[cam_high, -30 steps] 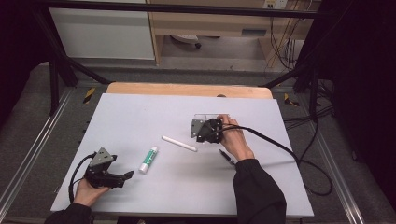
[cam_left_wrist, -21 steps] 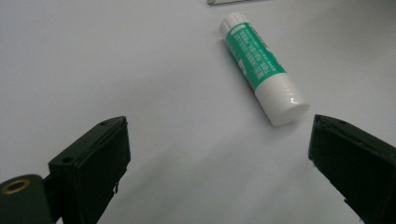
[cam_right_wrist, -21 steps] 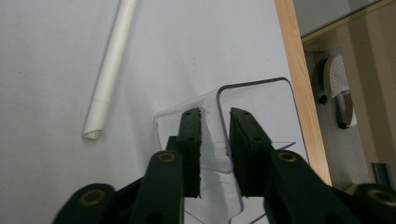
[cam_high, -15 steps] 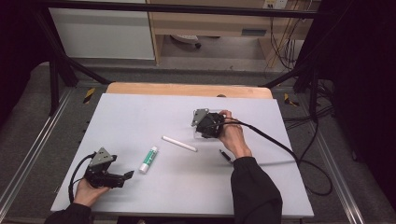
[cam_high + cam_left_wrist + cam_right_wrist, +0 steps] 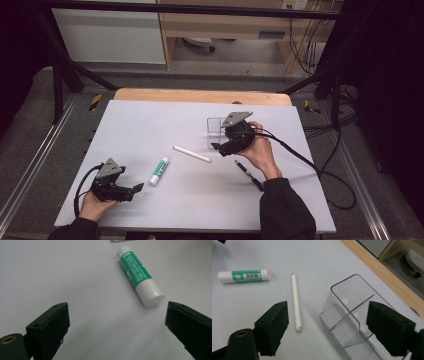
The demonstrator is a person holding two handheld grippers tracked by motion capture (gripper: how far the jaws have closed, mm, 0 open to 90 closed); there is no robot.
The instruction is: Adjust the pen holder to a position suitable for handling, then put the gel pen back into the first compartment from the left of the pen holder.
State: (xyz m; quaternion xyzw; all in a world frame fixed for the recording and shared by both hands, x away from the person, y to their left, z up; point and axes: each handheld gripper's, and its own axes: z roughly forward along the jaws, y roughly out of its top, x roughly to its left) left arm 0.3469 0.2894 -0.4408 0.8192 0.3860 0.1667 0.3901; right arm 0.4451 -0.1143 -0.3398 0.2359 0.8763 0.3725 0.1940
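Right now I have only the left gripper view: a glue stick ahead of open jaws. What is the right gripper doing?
Observer: The right gripper sits just short of a clear box. Its jaws have just been opening and hold nothing.
Operator: Anything lying between that box and my glue stick?
Observer: Yes, a white stick lies flat between the glue stick and the box, touching neither.
Operator: Is that everything on the table?
Observer: No, a black pen lies beside the right wrist, nearer the person than the box.
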